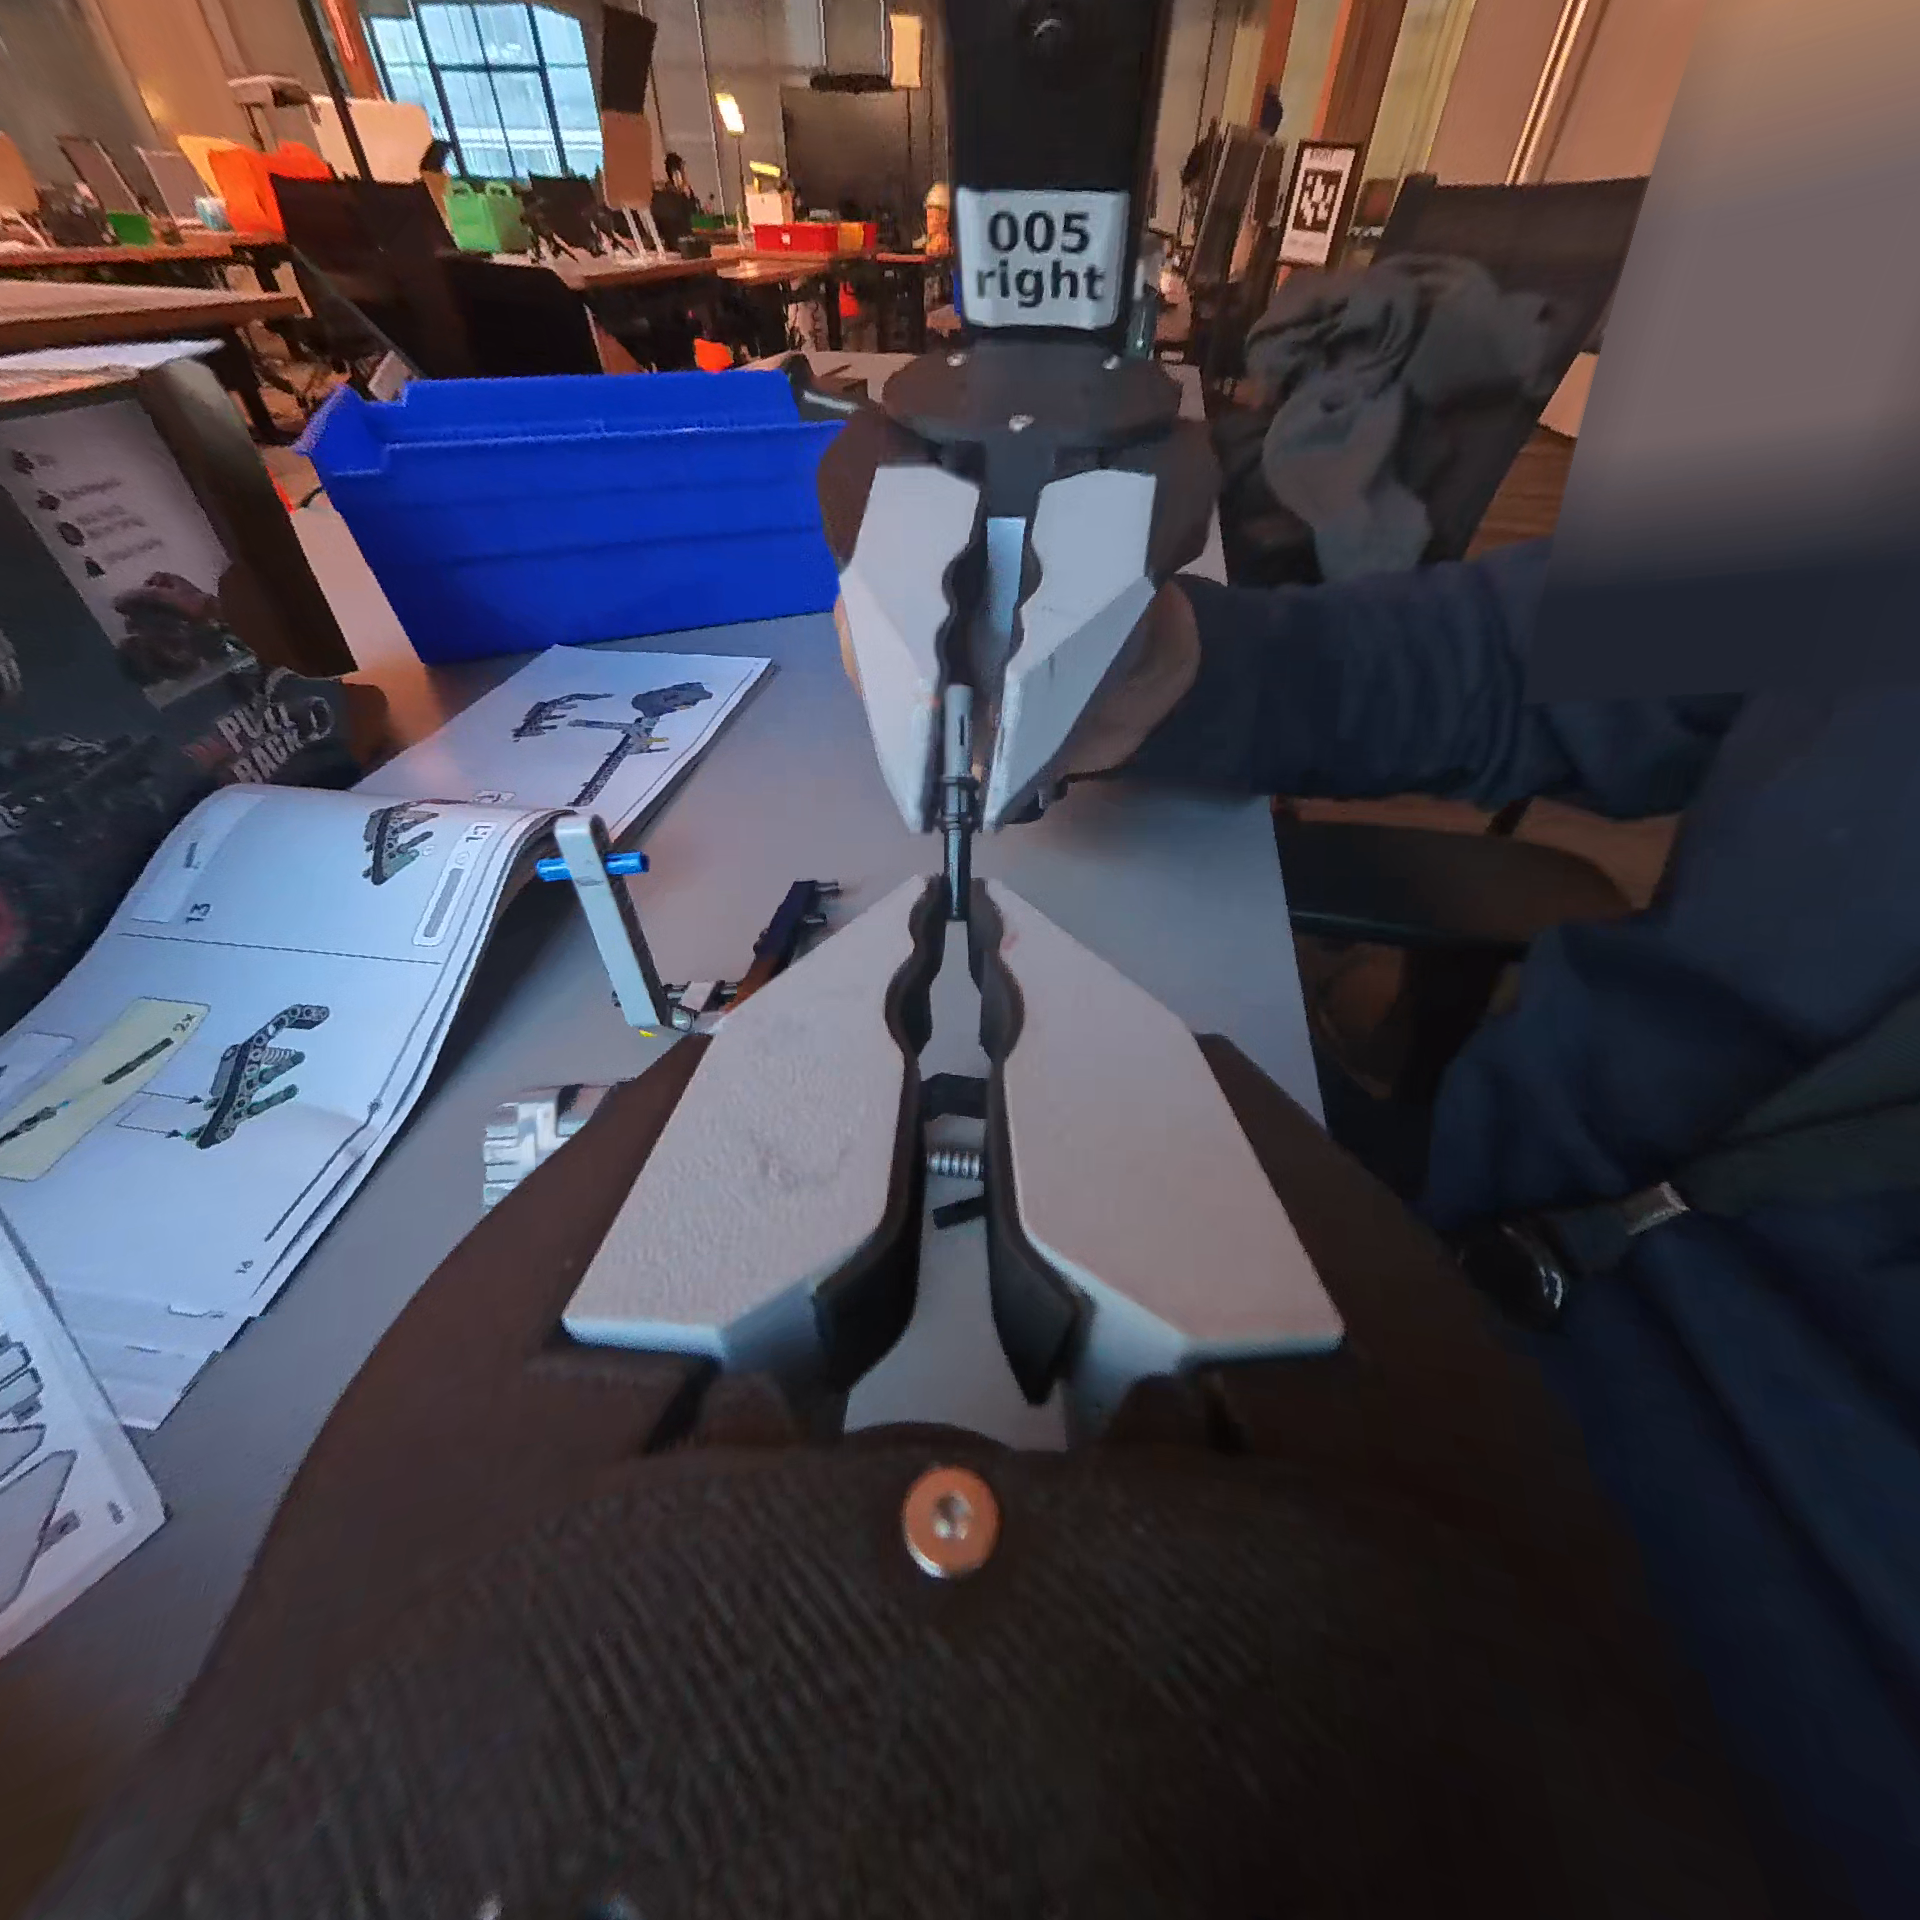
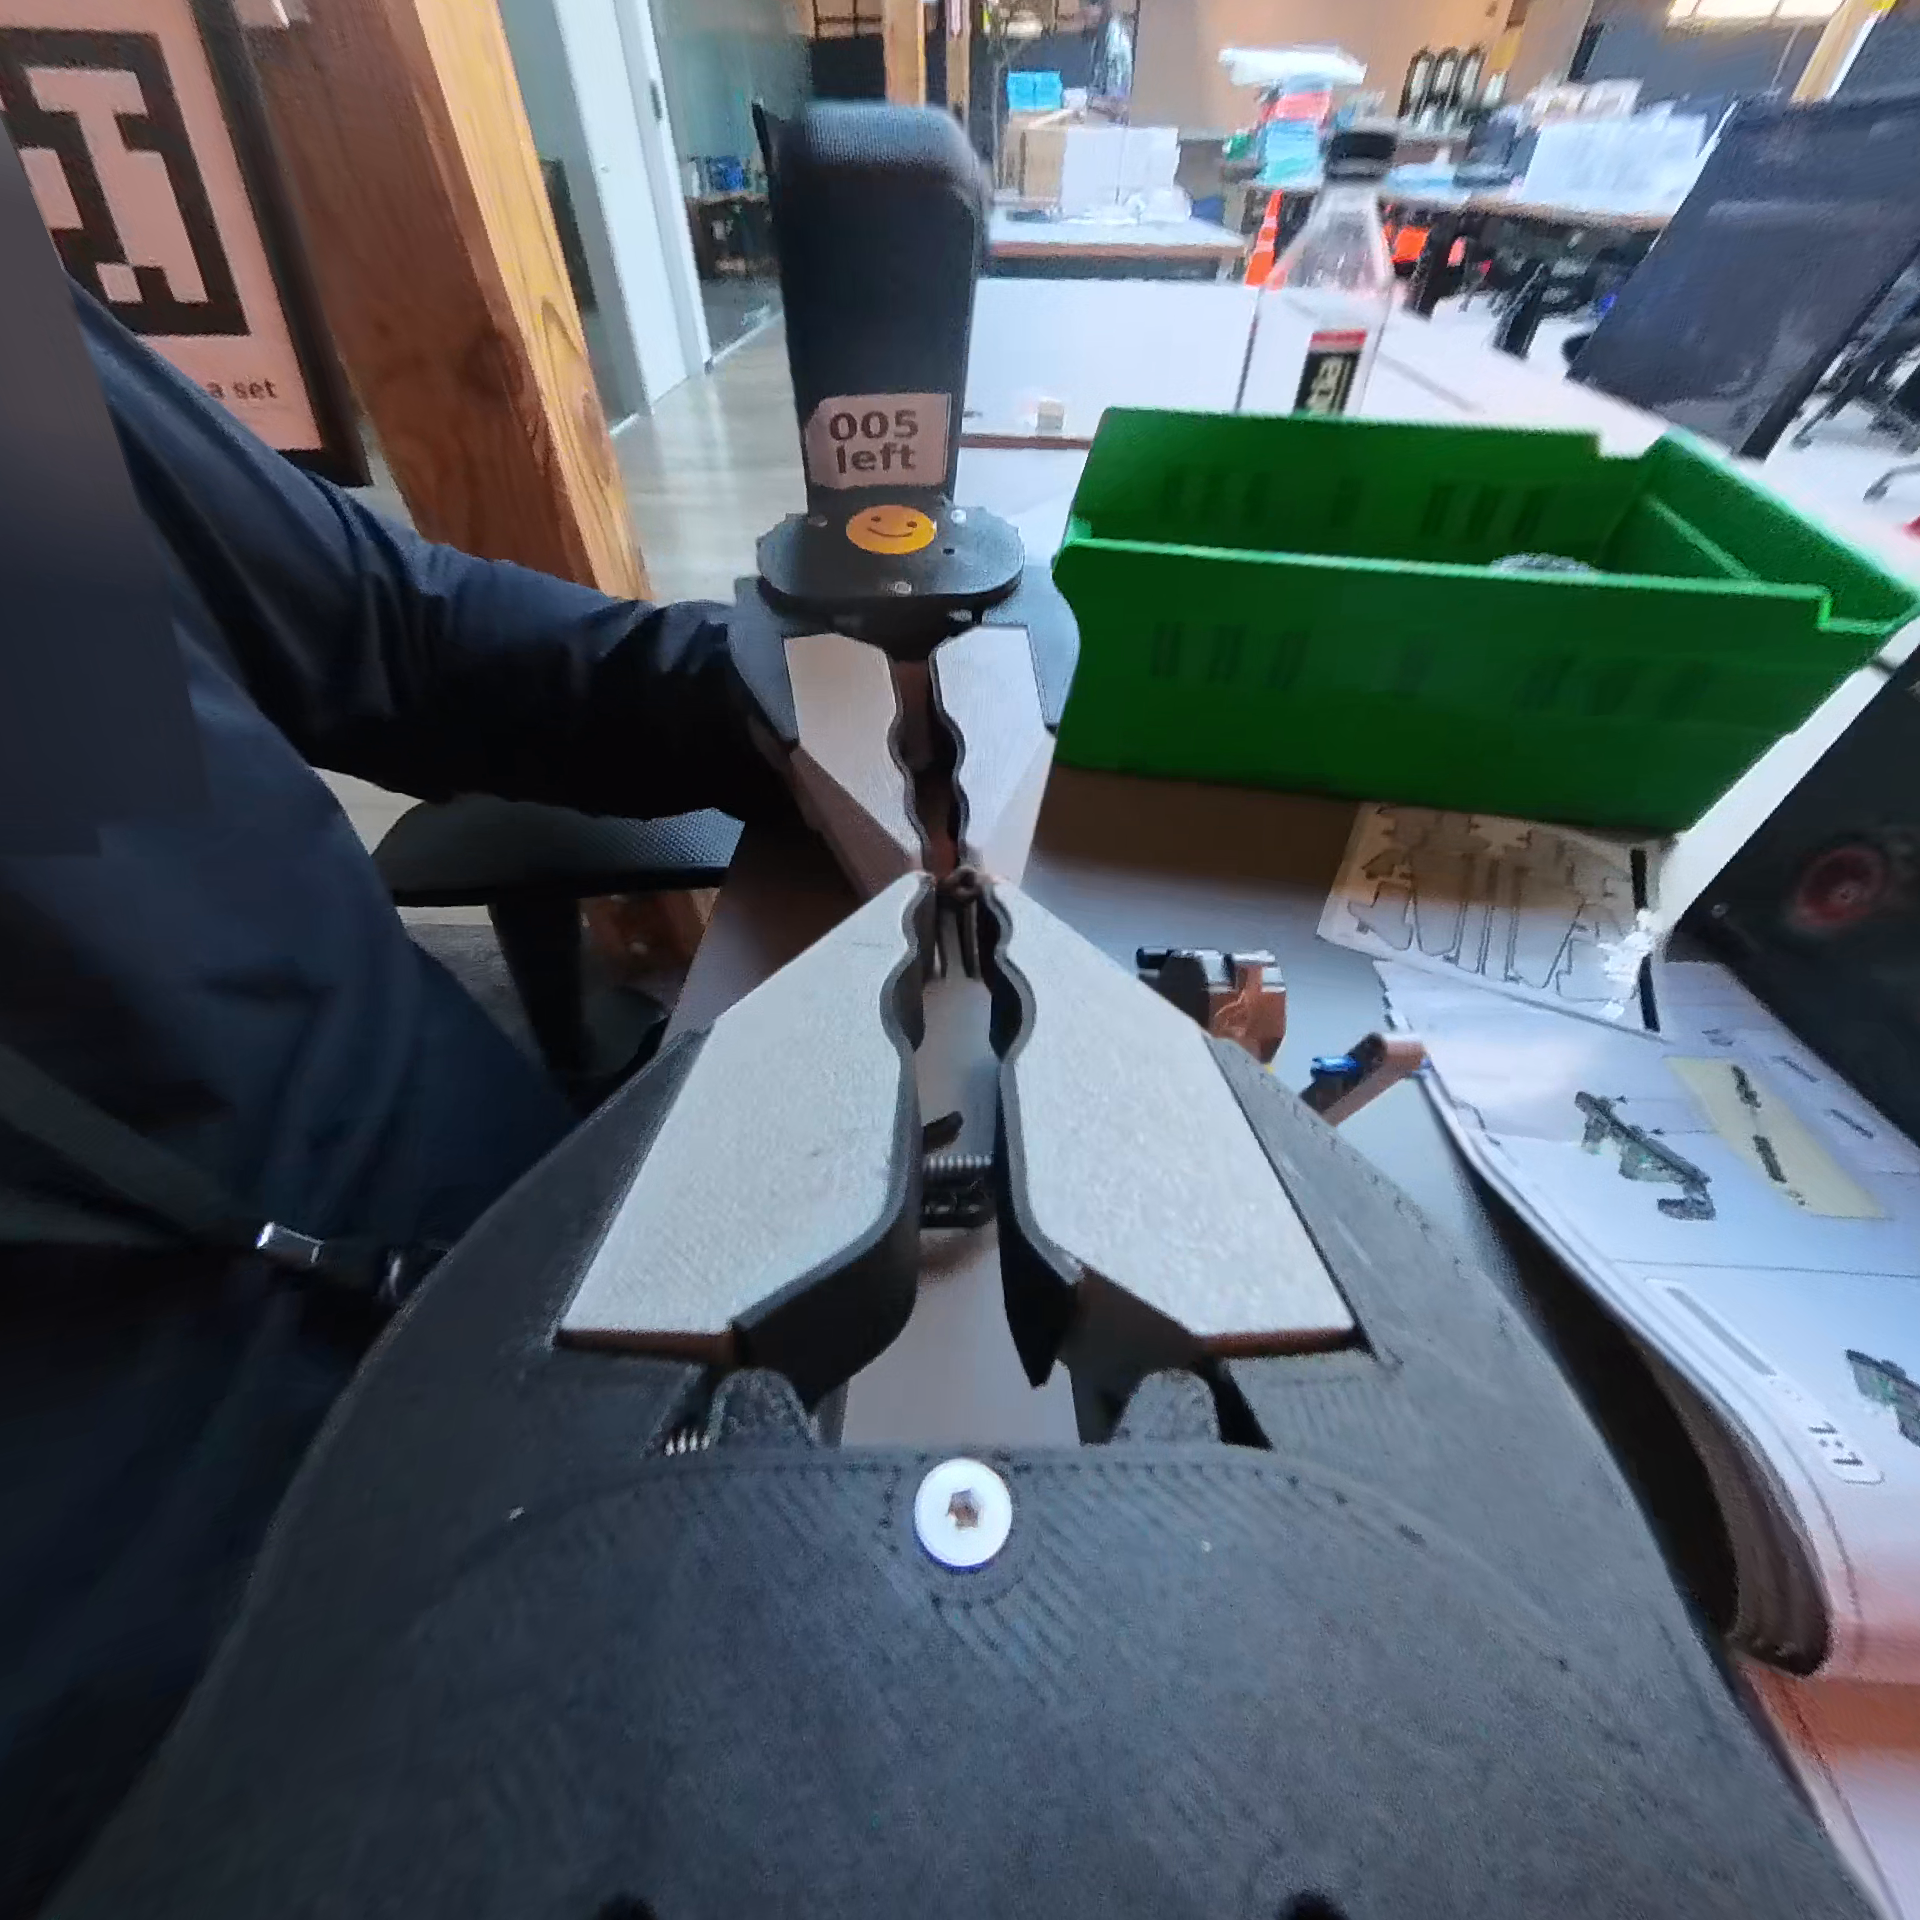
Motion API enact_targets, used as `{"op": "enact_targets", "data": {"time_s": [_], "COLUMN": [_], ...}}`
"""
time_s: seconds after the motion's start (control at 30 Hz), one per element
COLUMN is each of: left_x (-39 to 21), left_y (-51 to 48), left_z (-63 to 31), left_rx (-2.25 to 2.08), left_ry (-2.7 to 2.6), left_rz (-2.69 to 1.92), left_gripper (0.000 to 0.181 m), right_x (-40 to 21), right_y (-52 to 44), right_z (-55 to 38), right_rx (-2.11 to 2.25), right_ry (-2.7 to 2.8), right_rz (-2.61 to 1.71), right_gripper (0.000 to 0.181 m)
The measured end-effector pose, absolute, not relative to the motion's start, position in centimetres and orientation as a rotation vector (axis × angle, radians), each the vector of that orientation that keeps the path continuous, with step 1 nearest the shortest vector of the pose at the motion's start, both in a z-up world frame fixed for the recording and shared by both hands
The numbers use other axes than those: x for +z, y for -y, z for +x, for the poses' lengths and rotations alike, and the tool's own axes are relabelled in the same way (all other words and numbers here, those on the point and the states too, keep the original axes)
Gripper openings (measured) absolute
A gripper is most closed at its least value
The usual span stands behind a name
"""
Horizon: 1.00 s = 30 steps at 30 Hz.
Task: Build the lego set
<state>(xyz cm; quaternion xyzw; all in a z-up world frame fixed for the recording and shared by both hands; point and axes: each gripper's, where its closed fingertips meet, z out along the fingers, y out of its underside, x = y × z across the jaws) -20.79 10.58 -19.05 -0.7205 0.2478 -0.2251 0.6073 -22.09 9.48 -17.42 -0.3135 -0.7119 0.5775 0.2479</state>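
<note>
The two grippers meet tip to tip above the grey table. My left gripper is shut on the near end of a thin black axle. My right gripper faces it from the far side and is shut on a small grey sleeve piece that sits in line with the axle. In the right wrist view my right gripper is shut on this small dark piece, with the left gripper just beyond it. How far the axle enters the sleeve is hidden by the fingers.
An open instruction booklet, a grey beam with a blue pin, a dark blue part and a grey part lie on the left. A blue bin stands behind. A green bin, a dark assembly and a bottle show in the right wrist view. Both grippers' tips are close together, under 4 cm apart.
</note>
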Motion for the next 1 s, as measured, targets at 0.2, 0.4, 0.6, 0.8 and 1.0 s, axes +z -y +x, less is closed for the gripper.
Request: {"op": "enact_targets", "data": {"time_s": [0.2, 0.4, 0.6, 0.8, 1.0], "left_x": [-18.8, -19.1, -19.5, -23.1, -26.3], "left_y": [-10.7, -10.8, -11.1, -9.7, -9.5], "left_z": [-21.1, -21.0, -21.1, -24.6, -25.3], "left_rx": [-0.556, -0.576, -0.549, -0.368, -0.292], "left_ry": [-0.545, -0.546, -0.536, -0.572, -0.628], "left_rz": [-1.662, -1.679, -1.72, -1.991, -2.157], "left_gripper": [0.001, 0.001, 0.001, 0.016, 0.019], "right_x": [-17.6, -17.4, -17.8, -20.5, -23.8], "right_y": [-9.6, -9.5, -9.6, -10.3, -10.0], "right_z": [-22.3, -22.8, -22.8, -23.7, -24.8], "right_rx": [1.565, 1.599, 1.569, 1.453, 1.335], "right_ry": [1.941, 1.914, 1.944, 2.029, 2.153], "right_rz": [-0.839, -0.876, -0.892, -1.027, -1.134], "right_gripper": [0.0, 0.008, 0.004, 0.004, 0.004]}}
